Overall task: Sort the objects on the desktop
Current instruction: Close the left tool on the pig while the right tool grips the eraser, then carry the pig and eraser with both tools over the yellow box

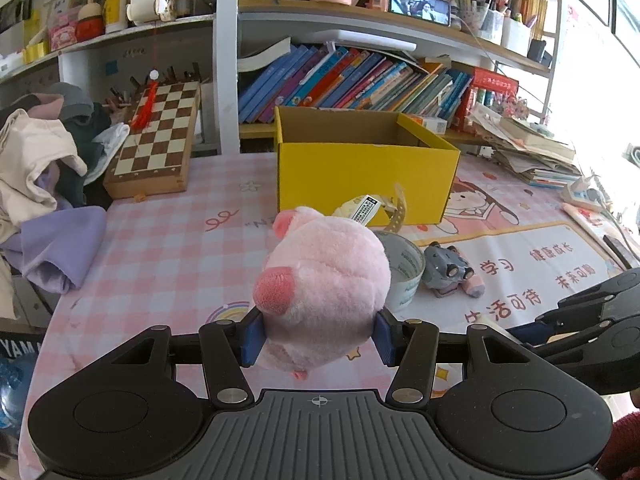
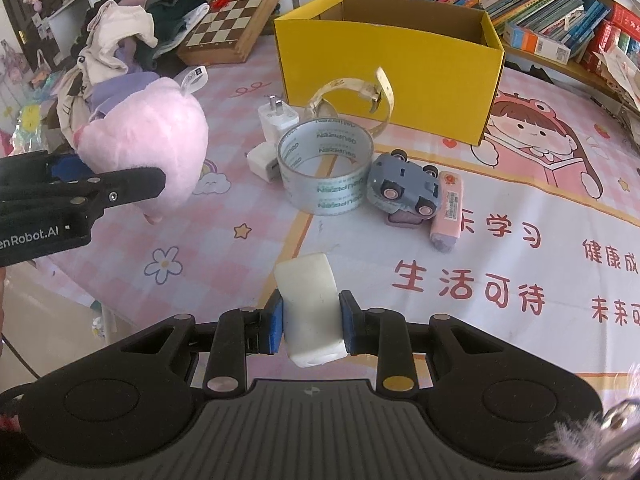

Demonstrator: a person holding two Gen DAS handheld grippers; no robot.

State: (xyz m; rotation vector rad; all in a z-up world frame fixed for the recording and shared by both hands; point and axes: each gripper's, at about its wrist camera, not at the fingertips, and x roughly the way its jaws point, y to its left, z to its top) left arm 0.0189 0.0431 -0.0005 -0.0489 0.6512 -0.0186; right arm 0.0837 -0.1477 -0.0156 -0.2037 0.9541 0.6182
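My left gripper (image 1: 318, 338) is shut on a pink plush pig (image 1: 326, 288), held above the pink checked tablecloth; the right wrist view shows the same pig (image 2: 156, 148) at the left with the left gripper's fingers (image 2: 132, 190) across it. A white rounded block (image 2: 310, 304) sits clamped between the blue pads of my right gripper (image 2: 311, 326), over the table's near edge. An open yellow cardboard box (image 1: 364, 172) (image 2: 396, 80) stands at the back of the table. In front of it lie a roll of clear tape (image 2: 326, 170), a grey toy car (image 2: 406, 186), two white chargers (image 2: 272, 140), a pale watch strap (image 2: 372, 92) and a pink eraser-like block (image 2: 448, 212).
A folded chessboard (image 1: 158, 140) leans at the back left beside a heap of clothes (image 1: 40, 168). Shelves of slanted books (image 1: 352, 80) run behind the box. Stacked papers (image 1: 528, 152) and a power strip (image 1: 586, 192) sit at the right. The right gripper's arm (image 1: 592, 320) shows at the left view's right edge.
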